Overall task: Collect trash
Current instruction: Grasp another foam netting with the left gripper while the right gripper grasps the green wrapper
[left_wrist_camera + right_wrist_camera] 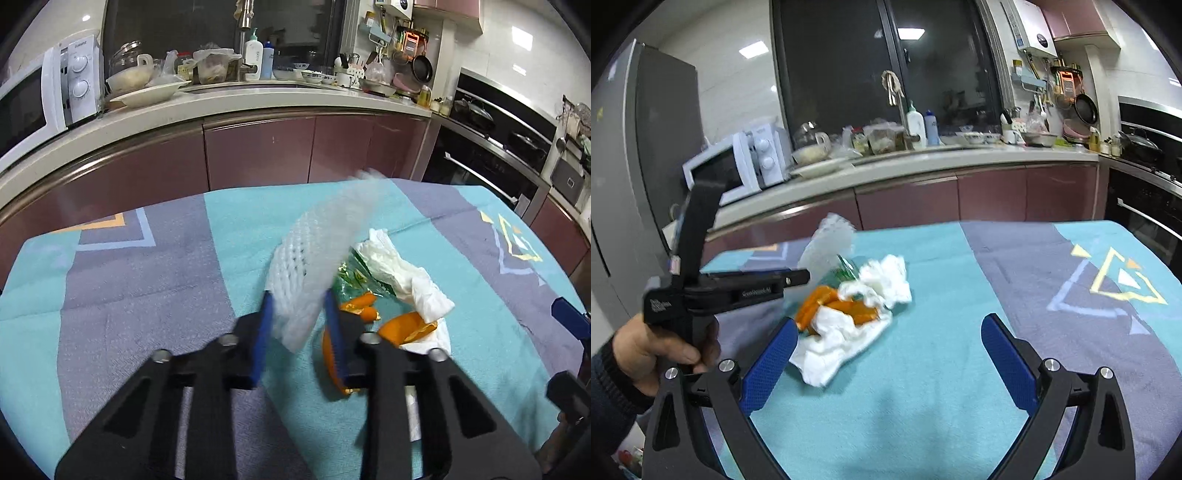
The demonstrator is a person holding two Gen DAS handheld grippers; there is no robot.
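Note:
My left gripper [298,325] is shut on a white foam fruit net [317,251] and holds it above the table; the net looks motion-blurred. In the right wrist view the net [831,240] sticks up past the left gripper's tip. A trash pile lies on the blue tablecloth [147,280]: crumpled white tissues [410,277], orange peels [402,326] and a green wrapper [351,277]. The right wrist view shows the tissues [849,332], the peels [834,306] and the wrapper [846,271]. My right gripper [888,339] is open and empty, just right of the pile.
A kitchen counter [258,99] with a microwave [44,99], bowls and bottles runs behind the table. An oven [480,158] stands at the right, a fridge [628,166] at the left. The tablecloth [1052,277] stretches right of the pile.

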